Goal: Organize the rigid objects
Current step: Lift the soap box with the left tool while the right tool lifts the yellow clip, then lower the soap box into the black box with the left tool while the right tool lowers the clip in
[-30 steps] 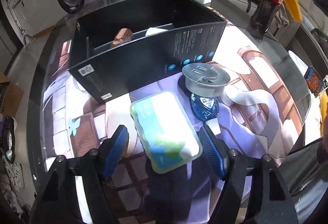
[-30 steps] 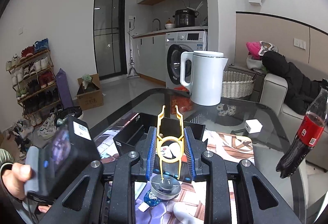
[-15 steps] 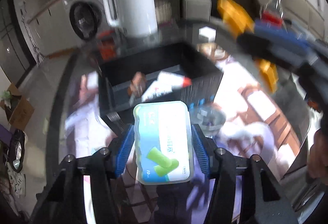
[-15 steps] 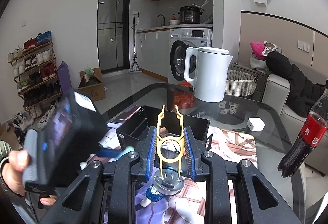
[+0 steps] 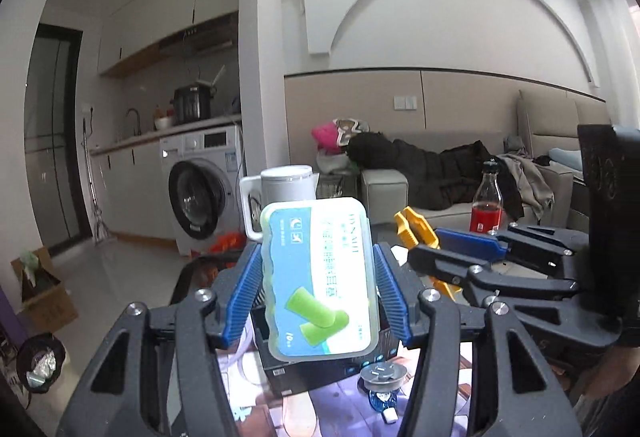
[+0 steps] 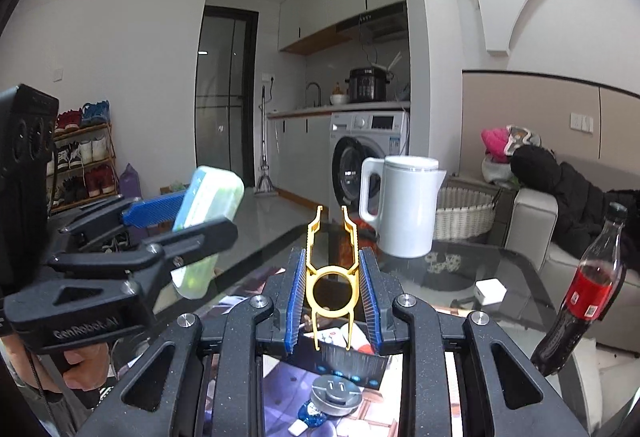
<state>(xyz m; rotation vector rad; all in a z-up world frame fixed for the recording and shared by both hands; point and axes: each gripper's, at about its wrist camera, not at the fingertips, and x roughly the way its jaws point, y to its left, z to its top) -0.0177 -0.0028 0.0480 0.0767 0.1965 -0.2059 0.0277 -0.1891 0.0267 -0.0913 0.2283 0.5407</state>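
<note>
A second ago the earplug case point(image 5: 320, 279) lay flat on the table; it is now lifted clear, upright above the black box point(image 5: 320, 373), pinched between the blue pads of the left gripper point(image 5: 318, 289). The right gripper point(image 6: 331, 291), just beside it, is pressed onto a yellow plastic clip point(image 6: 331, 277). Below on the glass table point(image 6: 500, 265) sits a round metal tin point(image 5: 383, 375), with a white kettle point(image 6: 404, 209) and cola bottle point(image 6: 588, 289) beyond.

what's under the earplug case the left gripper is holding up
Below the earplug case sits the black box, with a round metal disc in front of it. The case covers the box's inside.
</note>
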